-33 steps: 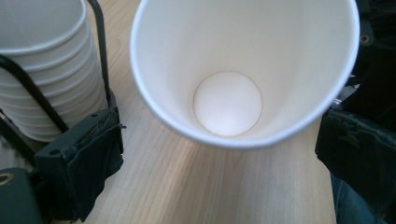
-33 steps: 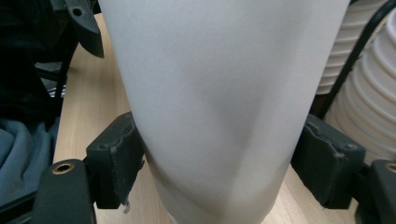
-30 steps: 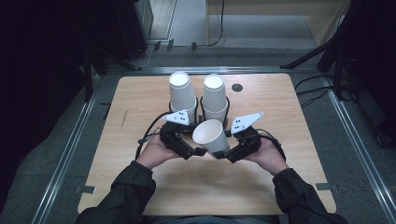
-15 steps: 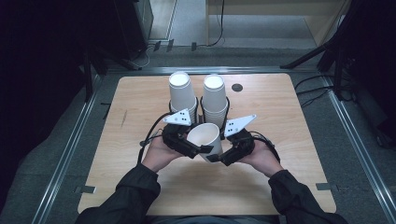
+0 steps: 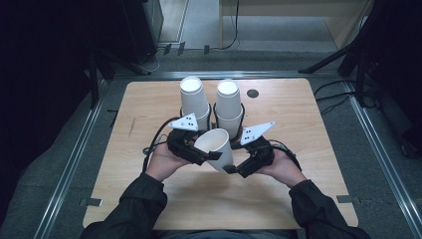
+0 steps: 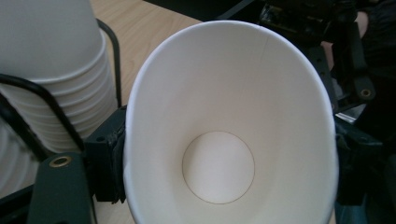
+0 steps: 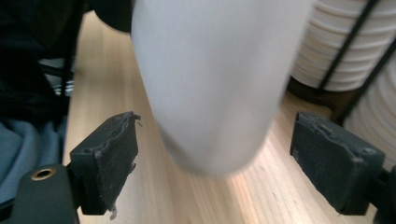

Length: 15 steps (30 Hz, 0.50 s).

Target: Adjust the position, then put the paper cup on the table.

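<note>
Pinching a white paper cup (image 6: 233, 140) across its rim, the fingers (image 6: 109, 163) of the left gripper (image 5: 199, 152) are pressed against the cup's wall on both sides, so that the mouth is squeezed into an oval. The cup is held tilted above the table (image 5: 308, 129), its open mouth turned up and toward the left gripper, its round bottom seen deep inside in the left gripper view. The fingers (image 7: 107, 158) of the right gripper (image 5: 239, 167) are spread wide on either side of the cup's lower end, with clear gaps between pads and wall; the cup is not touched by them. Each gripper is held in one of the person's hands, close together over the middle of the table. Just behind them, two stacks of upturned white cups (image 5: 194, 99) are kept side by side in a black wire holder (image 5: 215, 113), near a small dark disc (image 5: 253, 93) on the wood.
</note>
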Each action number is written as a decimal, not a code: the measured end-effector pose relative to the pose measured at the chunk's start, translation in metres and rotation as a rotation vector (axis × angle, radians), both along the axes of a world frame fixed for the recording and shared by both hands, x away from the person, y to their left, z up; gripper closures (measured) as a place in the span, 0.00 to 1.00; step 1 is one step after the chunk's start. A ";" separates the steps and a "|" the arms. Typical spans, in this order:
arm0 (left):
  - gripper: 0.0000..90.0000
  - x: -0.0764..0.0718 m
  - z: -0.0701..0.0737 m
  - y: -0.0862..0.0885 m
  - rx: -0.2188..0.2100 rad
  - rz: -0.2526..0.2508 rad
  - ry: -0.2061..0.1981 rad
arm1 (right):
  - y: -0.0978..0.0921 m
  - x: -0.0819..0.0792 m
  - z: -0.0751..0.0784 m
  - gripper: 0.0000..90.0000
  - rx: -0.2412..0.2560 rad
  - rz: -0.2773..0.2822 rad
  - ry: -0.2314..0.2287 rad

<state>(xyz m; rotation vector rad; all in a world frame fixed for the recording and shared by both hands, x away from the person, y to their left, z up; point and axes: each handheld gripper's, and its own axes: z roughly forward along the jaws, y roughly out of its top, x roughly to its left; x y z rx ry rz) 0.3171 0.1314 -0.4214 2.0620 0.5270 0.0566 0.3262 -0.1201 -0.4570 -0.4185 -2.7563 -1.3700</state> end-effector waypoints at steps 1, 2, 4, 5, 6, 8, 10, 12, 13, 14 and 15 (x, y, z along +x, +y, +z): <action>0.22 0.000 0.000 0.002 0.018 0.011 -0.006 | -0.002 0.000 0.000 0.17 -0.006 -0.033 -0.014; 0.21 0.000 0.000 0.002 0.018 0.011 -0.006 | -0.002 0.000 0.000 0.17 -0.006 -0.033 -0.014; 0.21 0.000 -0.001 0.004 0.038 0.016 -0.013 | -0.005 0.000 0.001 0.17 -0.011 -0.068 -0.027; 0.21 0.000 -0.001 0.006 0.043 0.021 -0.014 | -0.007 -0.001 0.000 0.17 -0.014 -0.083 -0.034; 0.21 0.001 -0.001 0.006 0.046 0.021 -0.010 | -0.010 -0.001 0.000 0.17 -0.020 -0.097 -0.051; 0.21 0.000 -0.002 0.008 0.067 0.027 -0.017 | -0.014 -0.002 0.000 0.17 -0.028 -0.108 -0.065; 0.21 0.000 -0.004 0.008 0.096 0.037 -0.023 | -0.018 -0.003 0.000 0.17 -0.033 -0.119 -0.074; 0.21 0.000 -0.006 0.008 0.126 0.050 -0.035 | -0.022 -0.003 0.000 0.18 -0.050 -0.137 -0.087; 0.21 0.000 -0.007 0.009 0.128 0.052 -0.034 | -0.023 -0.002 -0.001 0.21 -0.063 -0.157 -0.095; 0.21 0.001 -0.007 0.010 0.123 0.052 -0.026 | -0.025 -0.001 -0.002 0.22 -0.078 -0.166 -0.097; 0.21 0.002 -0.007 0.011 0.119 0.053 -0.020 | -0.027 0.001 -0.003 0.22 -0.092 -0.186 -0.086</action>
